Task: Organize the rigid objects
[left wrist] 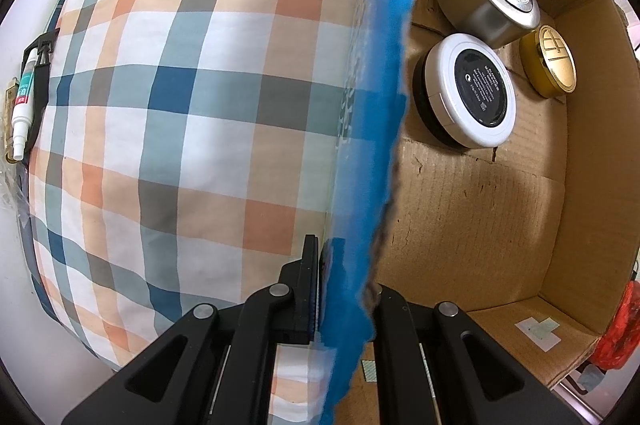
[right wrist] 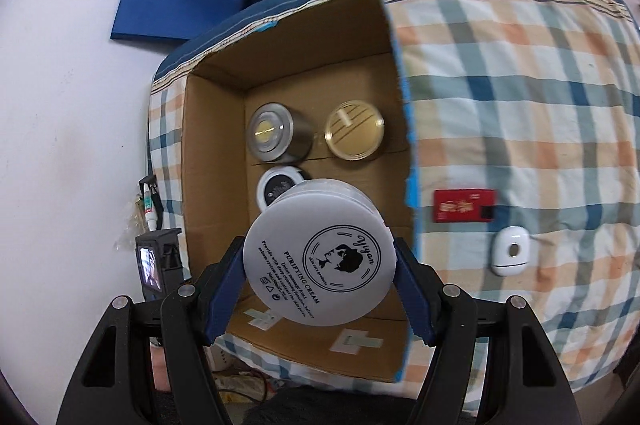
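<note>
Carrying the cream jar (right wrist: 320, 257) clenched in my right gripper (right wrist: 320, 265) above the cardboard box (right wrist: 212, 153), left gripper (left wrist: 344, 289) pinching its wall, I judge lowering into the bare near floor comes next.

White jar lid (right wrist: 320, 261) showing "Yiyan" and "PURIFYING CREAM" in black around a man's portrait, smaller lines beneath blurring out, print on the black-centred compact (left wrist: 476, 91) staying too small to read

A white cream jar (right wrist: 320, 257) (lid facing us) hangs over the box (right wrist: 216, 129); three jars sit at 12 o'clock.
</note>
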The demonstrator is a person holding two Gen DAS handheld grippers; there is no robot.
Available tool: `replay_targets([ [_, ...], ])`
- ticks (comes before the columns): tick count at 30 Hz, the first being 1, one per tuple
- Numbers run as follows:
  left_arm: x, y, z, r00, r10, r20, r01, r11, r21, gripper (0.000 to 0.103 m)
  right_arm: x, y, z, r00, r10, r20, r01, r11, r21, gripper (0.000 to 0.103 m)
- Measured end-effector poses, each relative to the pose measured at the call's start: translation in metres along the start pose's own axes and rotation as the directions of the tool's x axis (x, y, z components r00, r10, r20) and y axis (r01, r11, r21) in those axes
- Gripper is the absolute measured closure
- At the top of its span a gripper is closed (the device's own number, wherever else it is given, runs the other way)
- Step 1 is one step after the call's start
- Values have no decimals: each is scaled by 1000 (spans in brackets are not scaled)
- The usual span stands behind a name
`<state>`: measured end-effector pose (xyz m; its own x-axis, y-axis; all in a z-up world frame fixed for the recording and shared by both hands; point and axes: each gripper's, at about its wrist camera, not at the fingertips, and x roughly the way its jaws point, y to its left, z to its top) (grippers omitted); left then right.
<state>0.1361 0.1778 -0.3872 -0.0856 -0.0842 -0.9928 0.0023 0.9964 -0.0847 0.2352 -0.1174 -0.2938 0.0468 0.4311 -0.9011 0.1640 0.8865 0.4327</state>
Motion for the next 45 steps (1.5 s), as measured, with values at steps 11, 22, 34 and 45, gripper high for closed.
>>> replay_targets([
  [11,3,1,0,1000,0,-3,0,1000,4,98,53,12,8,997,-76,-32,76,997,-3,31],
  [22,5,-5,4,1000,2,-8,-2,1000,11,98,101,14,18,980,-176,-87,177,984,-6,31],
  [34,4,-5,6,1000,0,-8,0,1000,18,98,146,27,33,931,-333,-150,327,943,-64,30],
  [45,3,-4,3,1000,-2,-7,2,1000,17,98,134,48,28,934,-344,-97,334,937,-103,1],
])
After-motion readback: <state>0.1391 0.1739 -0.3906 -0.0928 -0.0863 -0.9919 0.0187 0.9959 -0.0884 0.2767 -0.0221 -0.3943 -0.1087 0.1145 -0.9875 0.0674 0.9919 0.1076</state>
